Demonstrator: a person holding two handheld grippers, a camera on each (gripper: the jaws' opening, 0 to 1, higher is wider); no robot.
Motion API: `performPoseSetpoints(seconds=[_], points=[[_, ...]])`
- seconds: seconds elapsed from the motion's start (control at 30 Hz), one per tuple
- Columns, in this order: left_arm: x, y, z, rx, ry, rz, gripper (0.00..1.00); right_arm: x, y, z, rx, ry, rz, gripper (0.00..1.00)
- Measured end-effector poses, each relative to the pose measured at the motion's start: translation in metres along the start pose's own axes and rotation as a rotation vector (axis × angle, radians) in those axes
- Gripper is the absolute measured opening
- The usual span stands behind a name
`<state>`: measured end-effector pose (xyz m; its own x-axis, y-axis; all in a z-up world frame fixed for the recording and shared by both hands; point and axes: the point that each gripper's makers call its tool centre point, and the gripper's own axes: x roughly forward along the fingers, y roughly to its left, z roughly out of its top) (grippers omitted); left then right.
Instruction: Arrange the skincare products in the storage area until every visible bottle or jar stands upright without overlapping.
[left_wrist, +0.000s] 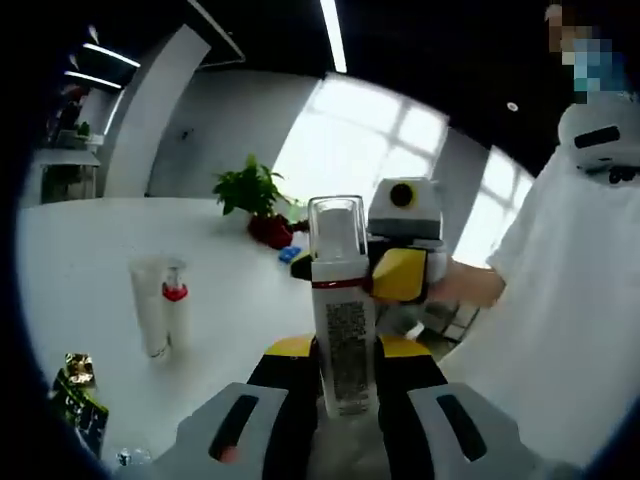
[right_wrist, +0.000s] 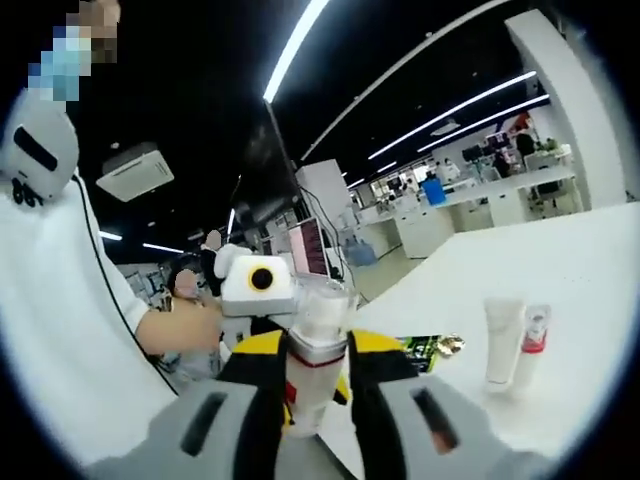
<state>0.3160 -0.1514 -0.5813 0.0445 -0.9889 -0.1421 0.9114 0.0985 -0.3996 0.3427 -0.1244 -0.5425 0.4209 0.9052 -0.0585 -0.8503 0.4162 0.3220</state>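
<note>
The left hand-held gripper (left_wrist: 345, 395) has its two grey-and-black jaws closed against the sides of a white pump bottle (left_wrist: 342, 330), which stands upright between them, label facing the camera. A clear cap (left_wrist: 337, 228) tops the bottle, and a thin red band runs just under its collar. Just beyond the bottle, facing back toward it, is the right hand-held gripper (left_wrist: 400, 272), its yellow-and-black front touching or almost touching the bottle's upper part; a person in a white shirt (left_wrist: 570, 320) stands behind it on the right.

In the right gripper view the right hand-held gripper (right_wrist: 318, 400) has its yellow-edged jaws on either side of the same pump bottle (right_wrist: 315, 370), pressed to it near the red band, so both tools hold the one bottle between them. The left hand-held gripper (right_wrist: 262, 300) sits just behind the bottle, with the person's hand (right_wrist: 185, 325) on it.

Out from the left hand-held gripper, to its left on the white surface (left_wrist: 90, 240), a white tube (left_wrist: 150, 305) stands upright with a slim bottle with a red collar (left_wrist: 176, 300) touching or just beside it. Nearer the lower left edge lies a green and gold packet (left_wrist: 75, 395). Farther back, beyond the held bottle, a green potted plant (left_wrist: 255, 200) stands in a red pot, with a small blue item beside it.

From the right hand-held gripper, the same tube (right_wrist: 502, 340) and red-collared bottle (right_wrist: 533, 340) stand to the right, and the packet (right_wrist: 430, 347) lies between them and the jaws.
</note>
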Motion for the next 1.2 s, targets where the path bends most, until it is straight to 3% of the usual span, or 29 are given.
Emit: performPoseSetpoints(seconds=[0.1, 0.27, 0.43, 0.7, 0.93, 1.2], points=[[0.003, 0.002, 0.0, 0.018, 0.004, -0.015, 0.18, 0.0, -0.001, 0.0, -0.014, 0.003, 0.0, 0.23], [0.012, 0.011, -0.001, 0.034, 0.018, -0.017, 0.18, 0.001, -0.009, -0.001, -0.075, 0.009, -0.065, 0.22], [0.021, 0.029, -0.016, 0.075, 0.107, 0.033, 0.18, 0.004, -0.022, -0.016, -0.192, 0.083, -0.171, 0.21], [0.029, 0.055, -0.029, 0.127, 0.143, 0.117, 0.19, 0.005, -0.046, -0.032, -0.239, 0.106, -0.286, 0.21], [0.035, 0.074, -0.046, 0.159, 0.208, 0.157, 0.19, 0.007, -0.063, -0.052, -0.287, 0.164, -0.312, 0.21], [0.046, 0.103, -0.075, 0.191, 0.265, 0.244, 0.19, 0.008, -0.086, -0.082, -0.329, 0.229, -0.264, 0.21]])
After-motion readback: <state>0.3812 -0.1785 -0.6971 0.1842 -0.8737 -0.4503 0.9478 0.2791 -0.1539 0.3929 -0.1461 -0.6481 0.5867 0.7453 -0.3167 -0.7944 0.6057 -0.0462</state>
